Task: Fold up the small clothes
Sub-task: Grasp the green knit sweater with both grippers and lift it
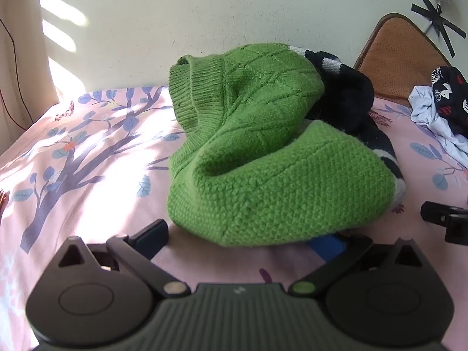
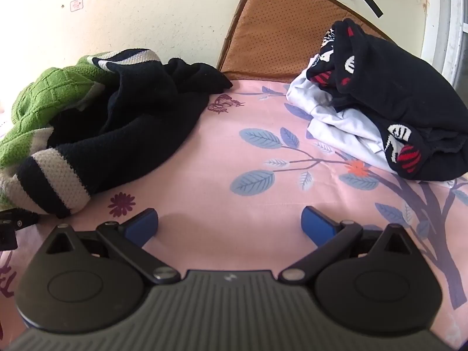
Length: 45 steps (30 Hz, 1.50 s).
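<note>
Green knitted sweater [image 1: 263,161], soft, thick and probably floppy, lies crumpled on the pink bedsheet [image 1: 87,161] at twelve o'clock from the wide-open, empty left gripper [image 1: 239,235], with its ribbed hem [image 1: 190,96] a good hold, while the right gripper [image 2: 229,219] stands wide, empty.

Two heaps of clothes lie on one bed sheet [image 2: 234,152], pink with a leaf print. The left heap holds two knitted pieces, one green sweater [image 1: 263,158] and one black knit with cream stripes [image 2: 122,134]; the right heap holds two more, one black garment with red and white print [image 2: 395,102] on top of one pale white garment [image 2: 336,122]. One brown cushion [image 2: 280,29] leans on the wall behind, and two grippers show, the left gripper [image 1: 239,238] and the right gripper [image 2: 229,223], each with two blue fingers [image 2: 143,223].
</note>
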### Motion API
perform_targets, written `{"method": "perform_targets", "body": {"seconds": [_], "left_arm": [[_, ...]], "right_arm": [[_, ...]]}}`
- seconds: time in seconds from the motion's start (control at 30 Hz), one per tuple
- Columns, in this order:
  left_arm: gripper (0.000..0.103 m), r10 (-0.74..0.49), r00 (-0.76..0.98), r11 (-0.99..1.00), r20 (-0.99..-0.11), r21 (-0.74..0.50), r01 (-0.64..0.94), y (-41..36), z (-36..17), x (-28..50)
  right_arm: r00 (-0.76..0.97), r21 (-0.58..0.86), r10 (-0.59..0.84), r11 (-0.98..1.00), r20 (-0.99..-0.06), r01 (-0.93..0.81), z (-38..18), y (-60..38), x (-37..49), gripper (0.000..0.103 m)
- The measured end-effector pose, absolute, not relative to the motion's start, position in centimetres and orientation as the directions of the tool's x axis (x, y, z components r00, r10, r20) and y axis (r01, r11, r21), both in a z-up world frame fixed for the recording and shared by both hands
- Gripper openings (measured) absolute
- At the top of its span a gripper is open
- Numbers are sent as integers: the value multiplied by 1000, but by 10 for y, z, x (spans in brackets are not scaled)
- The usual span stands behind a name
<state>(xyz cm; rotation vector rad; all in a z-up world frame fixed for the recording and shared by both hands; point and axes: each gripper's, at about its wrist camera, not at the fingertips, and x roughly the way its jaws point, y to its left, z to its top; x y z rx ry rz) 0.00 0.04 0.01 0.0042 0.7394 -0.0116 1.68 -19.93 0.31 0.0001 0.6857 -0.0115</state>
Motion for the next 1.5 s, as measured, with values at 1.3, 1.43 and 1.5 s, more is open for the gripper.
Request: {"method": "perform_targets", "body": {"seconds": [1.3, 1.43, 1.5], "left_arm": [[83, -591, 693, 589, -414, -808, 20, 99, -9, -3], [32, -552, 705, 641, -446, -768, 17, 97, -17, 0], [24, -534, 713, 659, -455, -752, 15, 97, -17, 0]], "right_arm": [[775, -244, 234, 862, -588, -445, 78, -106, 141, 53], [834, -297, 114, 902, -539, -315, 74, -113, 166, 9], [892, -230, 124, 942, -435, -243, 102, -134, 158, 9]]}}
